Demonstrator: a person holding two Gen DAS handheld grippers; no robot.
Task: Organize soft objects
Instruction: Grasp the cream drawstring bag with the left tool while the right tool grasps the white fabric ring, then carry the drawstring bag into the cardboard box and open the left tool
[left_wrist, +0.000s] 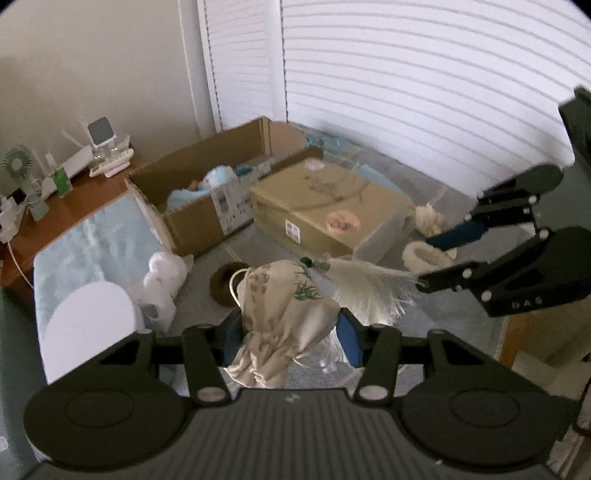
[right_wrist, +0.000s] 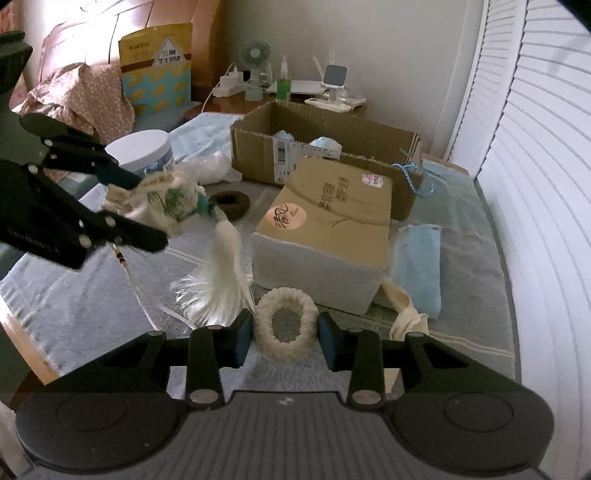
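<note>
Gripping the cream printed cloth pouch (left_wrist: 284, 306) with its white tassel (left_wrist: 364, 286), the left gripper (left_wrist: 288, 338) was clamped on it, held off the bedspread for sorting, probably. Right gripper (right_wrist: 285, 341) was open, pads either side of the white knitted ring (right_wrist: 286, 328) lying beside the closed tan carton (right_wrist: 325, 229); open cardboard box (right_wrist: 325, 140) behind looked the likely bin.

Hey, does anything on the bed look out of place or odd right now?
Mostly clutter. The closed cardboard box sits askew on a clear plastic bin, and the white tassel dangles frayed from the cloth pouch that the left gripper holds.
</note>
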